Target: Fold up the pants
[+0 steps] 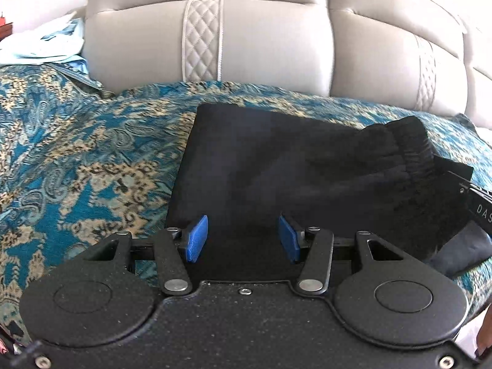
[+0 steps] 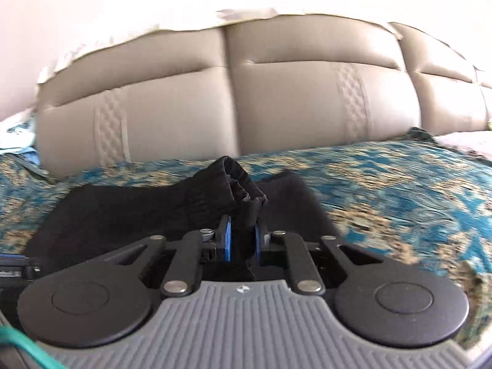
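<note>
The black pants (image 1: 276,166) lie folded on a teal and gold patterned bedspread (image 1: 77,160). My left gripper (image 1: 243,238) is open, its blue pads (image 1: 196,238) apart over the near left edge of the pants, holding nothing. The elastic waistband (image 1: 412,144) is raised at the right. In the right wrist view my right gripper (image 2: 243,240) is shut on the black pants (image 2: 138,212), pinching the fabric just below the bunched waistband (image 2: 243,184), which stands up above the pads. The right gripper's body shows at the right edge of the left wrist view (image 1: 476,203).
A beige padded headboard (image 1: 261,37) runs along the back of the bed. Light blue and white cloth (image 1: 43,46) lies at the far left by the headboard. The bedspread (image 2: 399,190) stretches to the right of the pants.
</note>
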`<state>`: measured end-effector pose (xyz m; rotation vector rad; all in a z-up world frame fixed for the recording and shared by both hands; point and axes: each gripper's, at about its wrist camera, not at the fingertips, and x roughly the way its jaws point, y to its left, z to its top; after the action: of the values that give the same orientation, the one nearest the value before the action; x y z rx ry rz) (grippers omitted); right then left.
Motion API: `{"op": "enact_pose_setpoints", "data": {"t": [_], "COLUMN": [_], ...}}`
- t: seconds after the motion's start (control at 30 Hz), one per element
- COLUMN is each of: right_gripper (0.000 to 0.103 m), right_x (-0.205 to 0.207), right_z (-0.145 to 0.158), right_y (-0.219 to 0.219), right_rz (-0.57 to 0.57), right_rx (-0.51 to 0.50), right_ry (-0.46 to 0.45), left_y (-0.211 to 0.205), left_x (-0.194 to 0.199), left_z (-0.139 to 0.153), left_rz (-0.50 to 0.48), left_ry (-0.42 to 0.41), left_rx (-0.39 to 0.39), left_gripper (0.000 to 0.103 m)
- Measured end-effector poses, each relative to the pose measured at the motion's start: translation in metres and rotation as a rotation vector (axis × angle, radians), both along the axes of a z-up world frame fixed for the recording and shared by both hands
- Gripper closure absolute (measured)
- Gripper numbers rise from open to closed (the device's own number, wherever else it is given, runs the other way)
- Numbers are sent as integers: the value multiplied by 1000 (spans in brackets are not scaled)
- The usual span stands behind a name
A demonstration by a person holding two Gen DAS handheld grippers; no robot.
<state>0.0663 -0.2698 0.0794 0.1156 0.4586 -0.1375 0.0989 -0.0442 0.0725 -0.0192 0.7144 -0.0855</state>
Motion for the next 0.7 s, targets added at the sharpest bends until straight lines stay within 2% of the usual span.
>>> {"op": "enact_pose_setpoints", "data": {"t": [0.17, 0.33, 0.7], "right_gripper": [85, 82, 75], "right_x": [-7, -2, 12], "right_z": [-3, -1, -8], "right_y": [-16, -25, -35], "right_rz": [-87, -155, -151], "right_rx": [-8, 34, 40], "right_ry": [32, 60, 99], "left_y": [-4, -4, -7], "left_x": [-5, -16, -30], "left_z": [-7, -8, -9], "left_rz": [-22, -37, -68], "left_ry": [10, 6, 7], "left_rx": [10, 25, 64], "left_gripper": [54, 50, 47]}}
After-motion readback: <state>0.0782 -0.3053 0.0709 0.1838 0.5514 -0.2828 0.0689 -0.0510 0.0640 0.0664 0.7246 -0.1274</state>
